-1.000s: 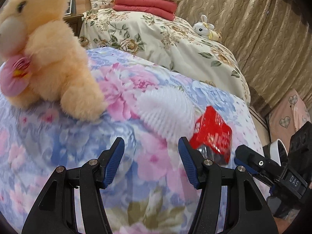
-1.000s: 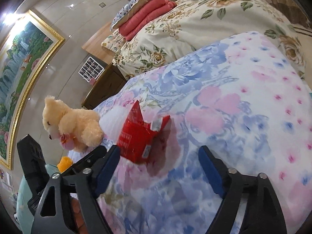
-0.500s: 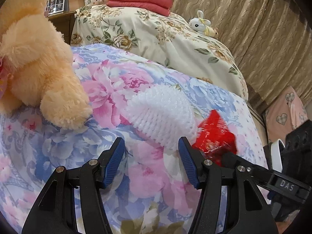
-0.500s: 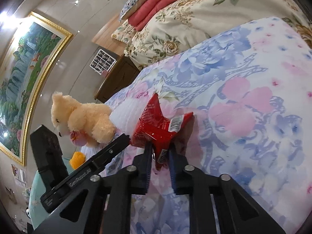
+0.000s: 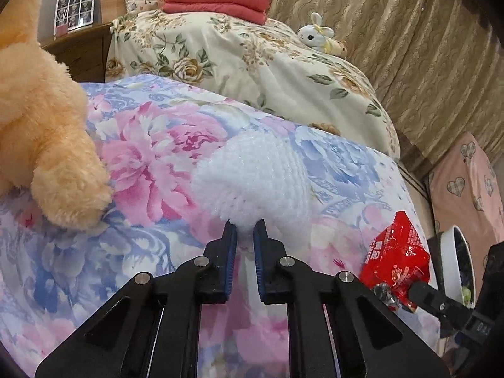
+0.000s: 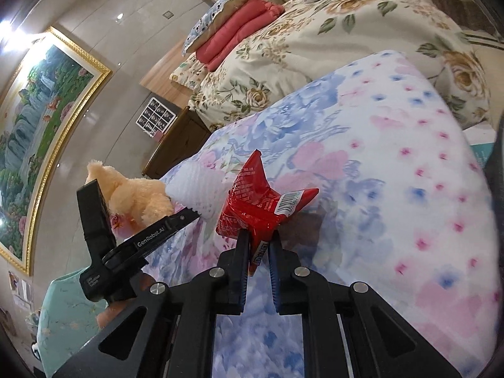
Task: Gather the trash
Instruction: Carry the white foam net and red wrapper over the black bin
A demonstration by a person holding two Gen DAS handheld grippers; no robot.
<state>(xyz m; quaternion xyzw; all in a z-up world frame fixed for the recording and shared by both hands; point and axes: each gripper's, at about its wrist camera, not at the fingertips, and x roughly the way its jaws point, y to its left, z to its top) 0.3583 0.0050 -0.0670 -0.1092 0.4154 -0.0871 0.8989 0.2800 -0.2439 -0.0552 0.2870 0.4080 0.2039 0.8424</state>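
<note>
A white foam fruit net (image 5: 255, 176) lies on the blue and pink floral bedspread (image 5: 151, 145). My left gripper (image 5: 245, 231) is shut on its near edge. A red snack wrapper (image 6: 261, 208) is pinched in my right gripper (image 6: 259, 239), lifted a little above the bedspread (image 6: 393, 173). The wrapper also shows at the right of the left wrist view (image 5: 397, 252), with the right gripper's finger under it. The foam net also shows in the right wrist view (image 6: 198, 189), with the left gripper (image 6: 186, 217) touching it.
A peach teddy bear (image 5: 41, 132) sits on the bedspread left of the net. A white bin (image 5: 456, 261) with trash stands off the bed's right edge. A second bed with a cream floral cover (image 5: 239, 63), folded red blankets (image 5: 217, 3) and a toy rabbit (image 5: 318, 36) lies behind.
My left gripper moved forward and closed on the foam net. My right gripper closed on the red wrapper and lifted it toward the right.
</note>
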